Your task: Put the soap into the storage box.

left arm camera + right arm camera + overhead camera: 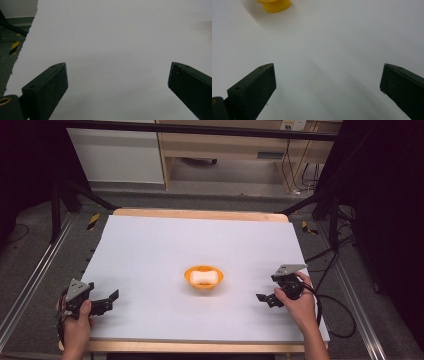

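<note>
An orange bowl (203,277) sits near the middle of the white table sheet (150,255), with a white block (204,277) lying inside it. My left gripper (111,300) rests at the front left of the sheet, held by a hand, open with nothing between its jaws. My right gripper (265,299) is at the front right, also open and empty, well to the right of the bowl. In the right gripper view the orange bowl (274,5) shows at the top left edge, far beyond the open jaws. The left gripper view has bare white sheet (112,45) between the spread jaws.
The sheet covers a wooden tabletop (200,214) whose edge shows at the back and front. Metal rails (30,280) run along both sides. Black cables (330,310) trail off to the right of the table. Black-and-yellow tape marks (93,221) lie on the floor by the far corners.
</note>
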Available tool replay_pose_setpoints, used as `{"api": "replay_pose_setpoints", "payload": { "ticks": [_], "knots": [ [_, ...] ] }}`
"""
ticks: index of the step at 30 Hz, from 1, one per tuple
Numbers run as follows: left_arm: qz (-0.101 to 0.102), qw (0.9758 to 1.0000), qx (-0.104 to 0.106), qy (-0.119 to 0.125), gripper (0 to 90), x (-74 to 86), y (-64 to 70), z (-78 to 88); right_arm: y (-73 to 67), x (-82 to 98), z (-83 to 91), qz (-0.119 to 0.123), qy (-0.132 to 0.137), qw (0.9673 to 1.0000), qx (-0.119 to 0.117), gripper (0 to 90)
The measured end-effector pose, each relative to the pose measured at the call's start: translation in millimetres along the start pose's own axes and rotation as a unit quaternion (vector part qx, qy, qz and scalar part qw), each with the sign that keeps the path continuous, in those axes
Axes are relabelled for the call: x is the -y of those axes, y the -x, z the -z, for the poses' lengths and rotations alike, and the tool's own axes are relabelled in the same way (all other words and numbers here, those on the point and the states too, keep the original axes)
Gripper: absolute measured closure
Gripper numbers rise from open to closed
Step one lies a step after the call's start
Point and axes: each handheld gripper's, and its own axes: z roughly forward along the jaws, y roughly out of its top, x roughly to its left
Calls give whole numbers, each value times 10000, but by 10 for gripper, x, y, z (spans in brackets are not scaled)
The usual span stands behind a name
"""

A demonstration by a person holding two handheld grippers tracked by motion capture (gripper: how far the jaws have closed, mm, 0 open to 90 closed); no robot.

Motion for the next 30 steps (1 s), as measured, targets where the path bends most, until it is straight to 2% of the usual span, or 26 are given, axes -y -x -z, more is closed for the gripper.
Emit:
{"api": "replay_pose_setpoints", "payload": {
  "ticks": [10, 21, 26, 30],
  "knots": [
    [-19, 10000, -7, -6, 22, 0, 1, 1, 86, 279, 107, -228, 63, 9997, 78, 6],
    [8, 10000, 3, 1, 22, 0, -1, -1, 151, 543, 323, -451, 413, 9981, 108, 6],
    [-8, 10000, -28, -24, 22, -3, -5, 1, 204, 736, 476, -675, 808, 9943, 163, 6],
    [27, 10000, -8, -6, 22, 0, -4, 3, 248, 891, 601, -883, 996, 9907, 287, 6]
  ]
}}
